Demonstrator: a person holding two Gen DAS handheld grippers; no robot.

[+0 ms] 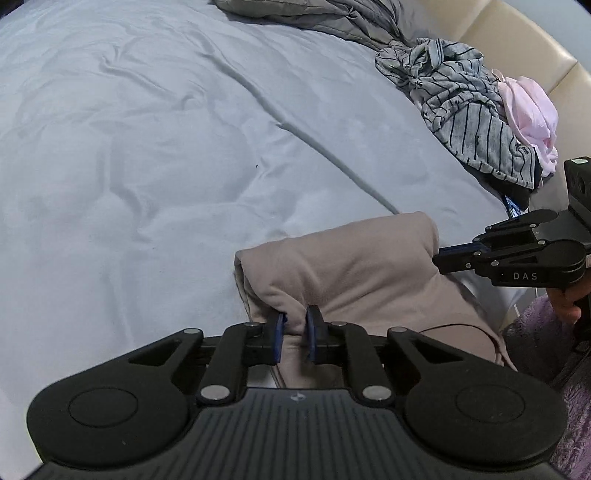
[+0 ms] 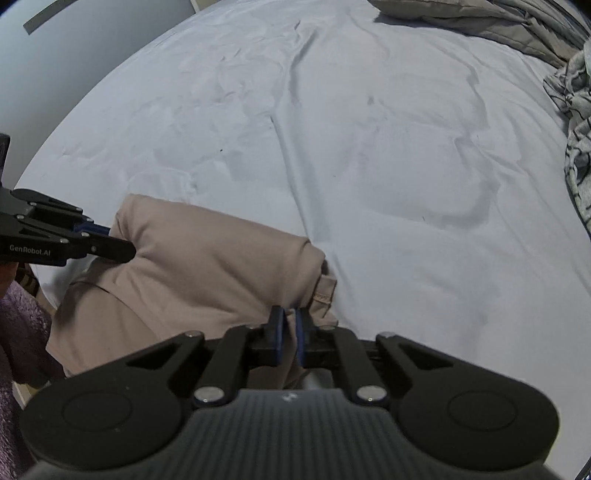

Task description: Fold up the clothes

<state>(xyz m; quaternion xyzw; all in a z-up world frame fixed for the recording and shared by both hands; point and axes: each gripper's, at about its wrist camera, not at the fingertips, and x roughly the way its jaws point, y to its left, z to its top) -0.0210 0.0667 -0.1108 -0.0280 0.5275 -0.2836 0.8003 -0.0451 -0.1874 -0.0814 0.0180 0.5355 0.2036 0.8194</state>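
A beige garment (image 1: 343, 266) lies partly folded at the near edge of the bed, its top layer doubled over. My left gripper (image 1: 294, 325) is shut on its left fold. It also shows in the right wrist view (image 2: 110, 242) at the garment's left side. My right gripper (image 2: 290, 326) is shut on the beige garment (image 2: 207, 266) at its right corner, where a hem shows. It also shows in the left wrist view (image 1: 443, 256) at the garment's right edge.
A pale blue bed sheet (image 1: 166, 147) covers the bed, wrinkled. A heap of striped grey clothes (image 1: 465, 110) and a pink garment (image 1: 532, 107) lies at the right by a cream headboard (image 1: 517, 37). A grey blanket (image 2: 480, 18) lies at the far edge.
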